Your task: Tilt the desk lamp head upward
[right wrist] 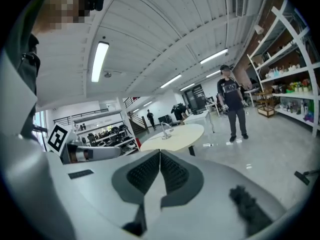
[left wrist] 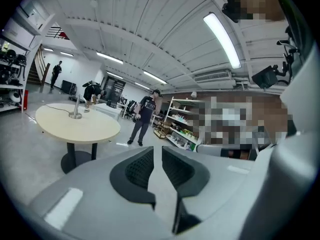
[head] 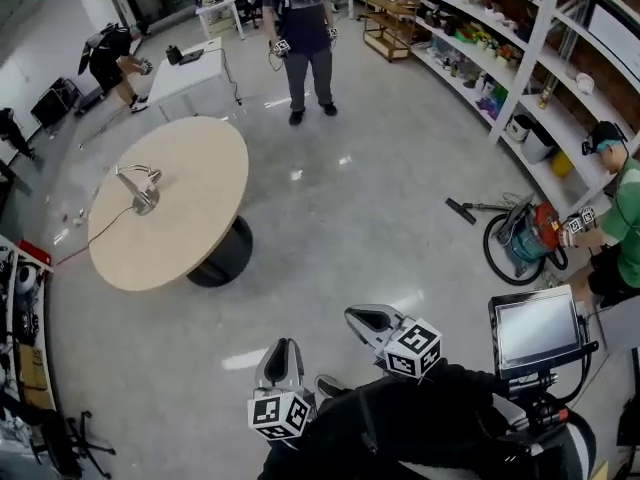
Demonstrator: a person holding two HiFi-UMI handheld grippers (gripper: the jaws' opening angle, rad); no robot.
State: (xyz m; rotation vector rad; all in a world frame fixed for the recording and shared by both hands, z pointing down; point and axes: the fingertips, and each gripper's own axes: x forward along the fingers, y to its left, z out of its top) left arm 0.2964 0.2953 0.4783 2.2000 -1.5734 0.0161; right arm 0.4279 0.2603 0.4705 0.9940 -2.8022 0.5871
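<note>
Evidently pre-reach, we held left hand-held gripper [head: 285,344] narrow, right hand-held gripper [head: 353,315] closed, both empty; desk lamp [head: 141,190] at ten o'clock needed reaching.

Open floor [head: 340,218] runs from bottom centre to the round surface [head: 200,188] at mid-left. Only a lamp [head: 143,196] and its cord [head: 108,220] stand there, near its left edge. A person [head: 303,28] blocks top centre; a vacuum [head: 525,240] and shelves [head: 470,38] crowd the right.

No readable text, no labels, numbers, signs
</note>
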